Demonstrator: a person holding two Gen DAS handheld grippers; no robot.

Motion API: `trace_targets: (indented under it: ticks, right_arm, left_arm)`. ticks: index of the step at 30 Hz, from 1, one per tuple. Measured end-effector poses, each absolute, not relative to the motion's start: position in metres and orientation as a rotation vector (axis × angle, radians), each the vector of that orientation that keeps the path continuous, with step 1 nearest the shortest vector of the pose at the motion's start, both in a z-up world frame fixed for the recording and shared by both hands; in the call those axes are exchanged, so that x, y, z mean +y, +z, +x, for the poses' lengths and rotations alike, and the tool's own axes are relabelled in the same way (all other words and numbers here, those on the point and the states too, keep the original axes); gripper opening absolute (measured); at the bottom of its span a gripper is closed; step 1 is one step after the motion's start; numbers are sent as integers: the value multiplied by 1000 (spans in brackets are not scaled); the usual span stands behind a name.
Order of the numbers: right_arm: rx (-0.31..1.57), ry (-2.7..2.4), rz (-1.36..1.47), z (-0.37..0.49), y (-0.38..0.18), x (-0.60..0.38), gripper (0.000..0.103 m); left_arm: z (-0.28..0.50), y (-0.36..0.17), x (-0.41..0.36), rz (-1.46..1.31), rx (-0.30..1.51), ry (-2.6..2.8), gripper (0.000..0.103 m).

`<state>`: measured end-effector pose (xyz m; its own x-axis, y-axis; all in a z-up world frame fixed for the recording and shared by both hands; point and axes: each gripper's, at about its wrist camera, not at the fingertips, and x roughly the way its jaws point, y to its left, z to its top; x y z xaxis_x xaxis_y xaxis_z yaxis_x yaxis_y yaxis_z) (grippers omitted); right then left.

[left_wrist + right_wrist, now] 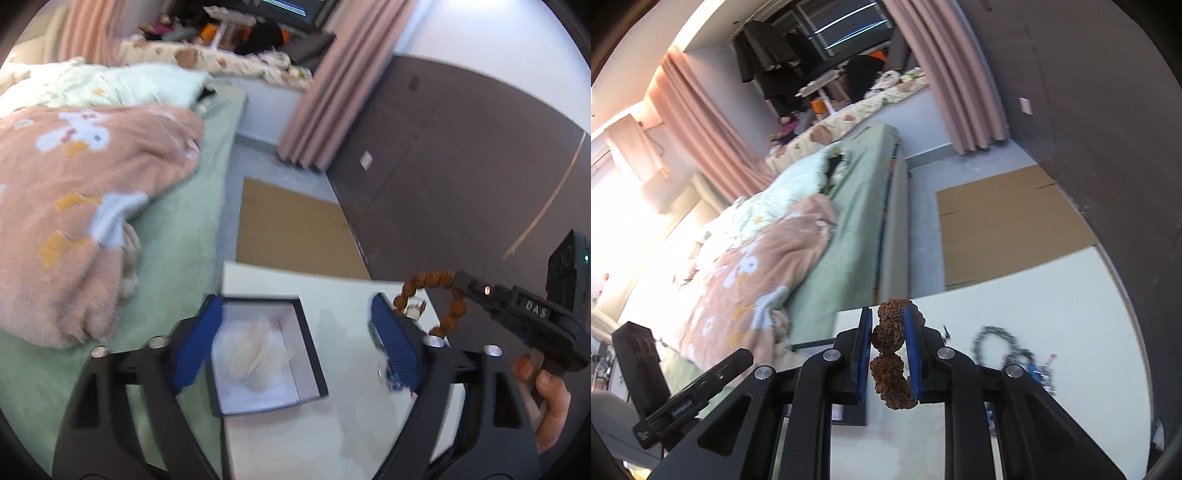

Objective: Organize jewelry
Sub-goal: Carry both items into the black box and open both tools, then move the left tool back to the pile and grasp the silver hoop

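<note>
Left gripper (299, 347): in the left wrist view its 2 blue-padded fingers (195, 347) are standing wide apart in the lower middle of the frame, released, with nothing between the pads.
Jewelry box (314, 354): an open dark-rimmed box with a white lining is sitting on the tabletop (332, 424) at lower centre of the left wrist view, between the spread left fingers; a pale crumpled wad is lying inside it, too blurred to identify.
Right gripper (889, 354): in the right wrist view its 2 fingers are clenching a brown bead bracelet (892, 365) at bottom centre, the pads pressing on the knobbly beads from both sides.
Bracelet position: in the left wrist view the bracelet (428, 295) is hanging as a loop from the right gripper's tips at the right of the frame, above the tabletop's far right part.
Person's hand (546, 402): it is gripping the right gripper's handle at the lower right edge of the left wrist view.
Other jewelry: a dark chain bracelet (995, 341) is lying on the tabletop at lower right of the right wrist view, blurred, with small blue pieces (1039, 373) just beside it.
Bed (177, 236): it is filling the left of the left wrist view, with a pink patterned blanket (74, 206) heaped on its green sheet.
Cardboard (291, 229): a flat sheet is lying on the floor beyond the tabletop.
</note>
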<state>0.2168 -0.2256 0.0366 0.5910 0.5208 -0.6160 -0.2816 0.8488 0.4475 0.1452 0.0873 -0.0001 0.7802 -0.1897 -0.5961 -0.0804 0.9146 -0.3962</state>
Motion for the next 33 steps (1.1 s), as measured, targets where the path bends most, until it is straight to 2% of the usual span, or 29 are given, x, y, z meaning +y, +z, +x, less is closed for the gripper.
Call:
trace_targets:
  ticks: [3,5,9,11,14,15,16,17,22,25,27,31,33]
  right_arm:
    - [823,533,321,217,39,-207,17]
    - [833,567,322,215,38,-195,17]
    - [858,639,298,213,36,-164,17]
    - [871,658,285,212,33,-149,17]
    - [904,710,285,211,23,-126,21]
    - [921,730,295,211,18,-122,31]
    - [953,744,304,212,12,-119,58]
    - [950,728,309,212,10,-121,66]
    - [907,642,348,212,13,-156,68]
    - [901,592,360,210,13,-179,80]
    - [892,563,361,208,15,-192,80]
    - [876,511,369,196,17,-227,92]
    - [881,476,361,190,15,-245,93]
  left_arm:
    - [140,7,100,-425,662,-15,84]
    - [139,8,109,-429,655,14,90]
    - [135,9,127,-454,644,47,92]
    - [133,9,134,-456,639,69,96]
    - [131,8,140,-451,636,91,98]
    - [131,7,141,-451,634,94,98]
    - [130,7,142,-452,631,100,98]
    - [129,6,143,-450,631,104,98]
    - [129,3,141,-440,635,106,98]
    - [130,3,129,-423,639,86,98]
    - [131,3,119,-413,641,66,98]
    - [135,4,95,-400,651,9,98]
    - [138,4,82,-399,660,-24,98]
